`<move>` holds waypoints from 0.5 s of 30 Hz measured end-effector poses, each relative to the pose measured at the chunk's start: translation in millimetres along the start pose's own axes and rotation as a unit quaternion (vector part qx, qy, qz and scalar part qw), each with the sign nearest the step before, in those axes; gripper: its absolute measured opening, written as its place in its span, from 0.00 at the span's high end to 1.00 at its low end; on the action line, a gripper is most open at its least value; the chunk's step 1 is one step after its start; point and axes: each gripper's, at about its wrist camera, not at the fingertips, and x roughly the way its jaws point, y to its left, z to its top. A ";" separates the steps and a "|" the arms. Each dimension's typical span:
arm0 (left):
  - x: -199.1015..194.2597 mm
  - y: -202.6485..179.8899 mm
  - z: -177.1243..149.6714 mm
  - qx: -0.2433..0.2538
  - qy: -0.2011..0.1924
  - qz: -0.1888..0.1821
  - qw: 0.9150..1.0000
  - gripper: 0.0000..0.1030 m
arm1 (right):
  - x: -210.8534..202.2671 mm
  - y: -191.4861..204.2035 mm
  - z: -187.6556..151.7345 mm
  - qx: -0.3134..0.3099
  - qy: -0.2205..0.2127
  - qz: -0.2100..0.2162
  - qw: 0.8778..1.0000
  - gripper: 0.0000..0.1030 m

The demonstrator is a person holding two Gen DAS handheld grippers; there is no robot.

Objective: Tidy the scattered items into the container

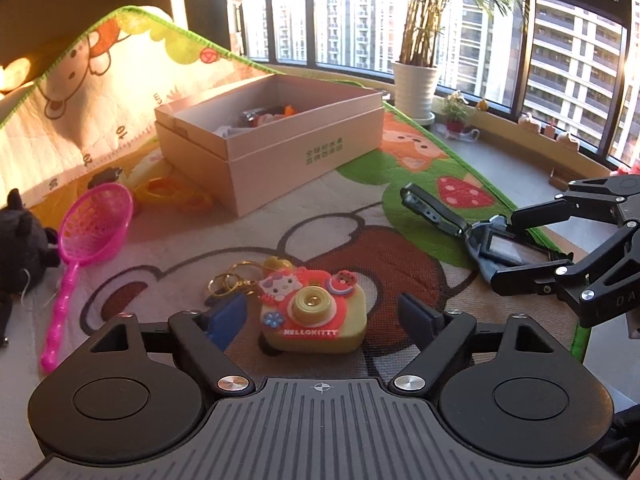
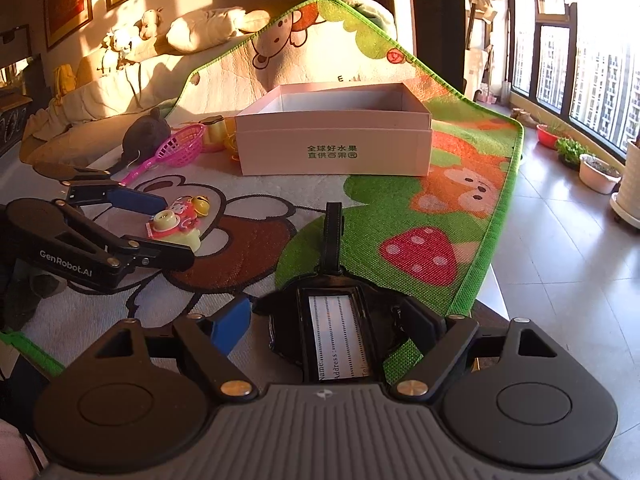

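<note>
On the cartoon mat, 1 pink box is seen at the far side, with 1 pink strainer and 1 dark plush to its left. 1 toy camera lies between the left gripper's parted jaws, untouched. 1 luggage tag is straddled by the right gripper, jaws wide.

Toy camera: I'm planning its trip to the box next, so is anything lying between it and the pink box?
Nothing visible does. The toy camera sits between the left gripper's open fingers, and the mat from there to the pink box is bare. The pink scoop and luggage tag lie off to either side.
</note>
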 end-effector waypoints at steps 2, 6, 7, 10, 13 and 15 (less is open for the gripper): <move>2.6 -1.2 -0.6 0.002 0.002 0.002 1.000 0.24 | -0.8 0.3 0.4 -0.002 -0.003 -0.002 1.000 0.20; 2.9 -0.7 -1.3 -0.003 -0.001 0.005 1.000 0.34 | -2.2 -0.3 1.2 -0.006 -0.002 -0.006 1.000 0.20; 1.9 -0.7 -1.4 -0.002 -0.003 0.006 1.000 0.36 | -2.7 -0.6 1.2 -0.007 0.001 -0.003 1.000 0.20; 0.8 -0.4 -1.9 -0.002 -0.004 0.006 1.000 0.40 | -3.6 0.7 -0.4 -0.027 0.013 0.002 1.000 0.19; -1.4 -0.7 -3.1 0.001 -0.004 0.006 1.000 0.40 | -7.7 0.9 -2.7 -0.052 0.021 0.010 0.998 0.18; -3.1 -1.1 -4.0 0.001 -0.004 0.005 1.000 0.40 | -8.4 -2.0 -3.1 -0.054 0.026 0.017 0.998 0.18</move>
